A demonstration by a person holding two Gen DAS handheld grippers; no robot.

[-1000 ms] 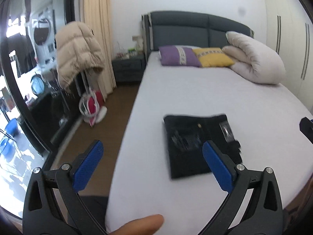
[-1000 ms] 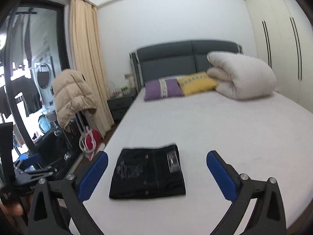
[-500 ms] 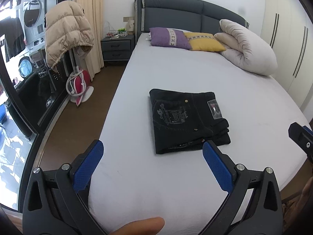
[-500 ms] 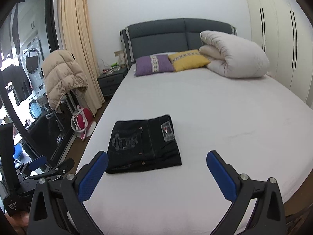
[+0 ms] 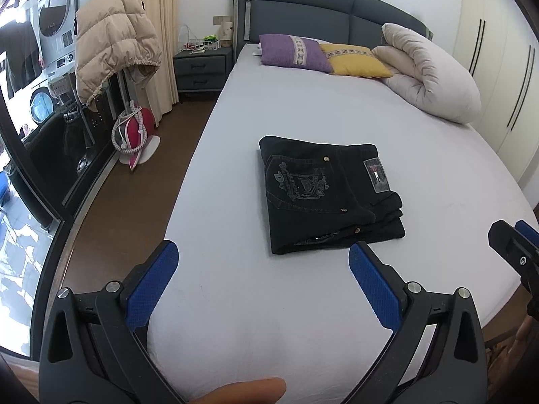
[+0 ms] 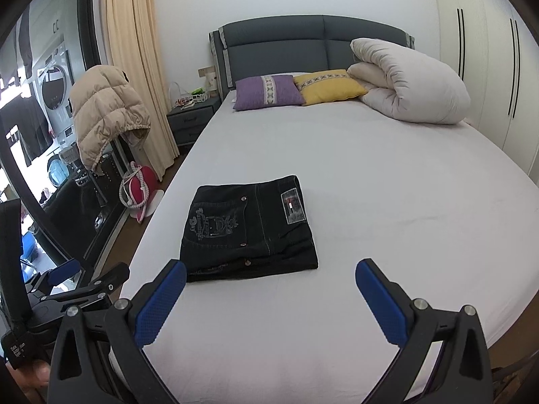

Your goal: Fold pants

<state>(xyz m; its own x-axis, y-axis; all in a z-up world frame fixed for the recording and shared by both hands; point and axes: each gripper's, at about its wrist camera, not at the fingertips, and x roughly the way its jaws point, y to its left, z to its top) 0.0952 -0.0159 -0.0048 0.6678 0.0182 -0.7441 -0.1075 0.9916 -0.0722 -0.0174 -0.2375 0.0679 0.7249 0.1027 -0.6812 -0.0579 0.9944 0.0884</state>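
The black pants (image 5: 328,193) lie folded into a compact rectangle on the white bed (image 5: 252,303), back pocket and label up. They also show in the right wrist view (image 6: 249,227). My left gripper (image 5: 261,269) is open and empty, held above the bed's near edge, short of the pants. My right gripper (image 6: 269,284) is open and empty, just short of the pants' near edge. The right gripper shows at the left wrist view's right edge (image 5: 515,245); the left gripper shows at the lower left of the right wrist view (image 6: 77,279).
A purple pillow (image 6: 267,92), a yellow pillow (image 6: 330,86) and a rolled white duvet (image 6: 411,86) lie at the headboard. A nightstand (image 6: 192,119), a beige jacket on a rack (image 6: 104,114) and a red item (image 6: 141,188) stand on the floor left of the bed.
Both grippers have pulled back and tilted down from the pants, so the folded pants sit lower and fuller in view. The pants have not moved. Both jaws stay open.
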